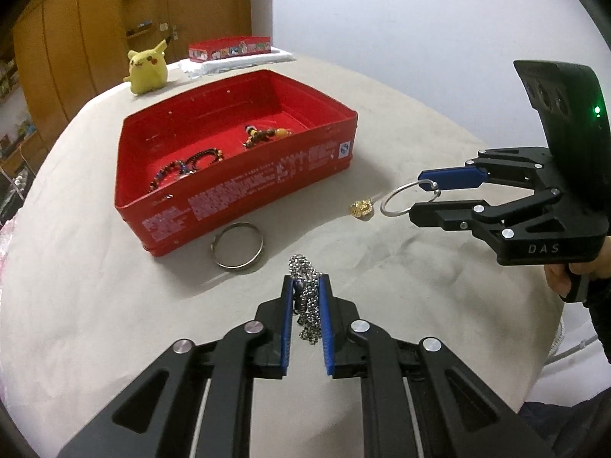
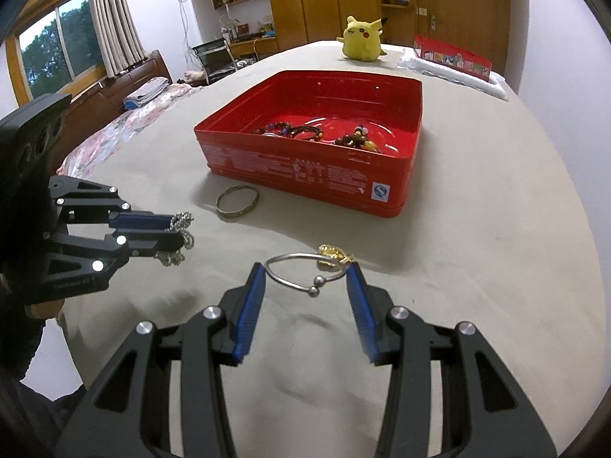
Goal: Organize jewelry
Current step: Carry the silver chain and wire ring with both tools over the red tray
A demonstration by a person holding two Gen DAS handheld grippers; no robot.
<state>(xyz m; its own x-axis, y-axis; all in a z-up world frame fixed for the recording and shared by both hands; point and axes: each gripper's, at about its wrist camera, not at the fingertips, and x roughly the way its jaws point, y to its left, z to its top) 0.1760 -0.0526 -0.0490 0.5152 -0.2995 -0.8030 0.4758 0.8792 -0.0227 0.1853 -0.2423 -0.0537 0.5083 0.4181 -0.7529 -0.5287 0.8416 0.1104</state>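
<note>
A red tin box (image 1: 244, 194) (image 2: 305, 168) sits on the beige table and holds beaded bracelets (image 1: 191, 164) (image 2: 294, 131). My left gripper (image 1: 307, 286) (image 2: 183, 231) is shut on a silver ball chain (image 1: 307, 297) (image 2: 181, 225) just above the table. My right gripper (image 2: 307, 273) (image 1: 425, 196) is shut on a silver open bangle (image 2: 301, 271) (image 1: 404, 200), pads touching its sides. A gold charm (image 1: 362, 208) (image 2: 334, 255) lies on the table just beyond the bangle. A metal bangle (image 1: 237, 245) (image 2: 237, 201) lies flat by the box's front wall.
A yellow plush toy (image 1: 147, 68) (image 2: 362, 40) stands at the table's far side. A red patterned box on a white cloth (image 1: 229, 51) (image 2: 452, 57) lies next to it. A bed (image 2: 126, 114) is beyond the table's left edge.
</note>
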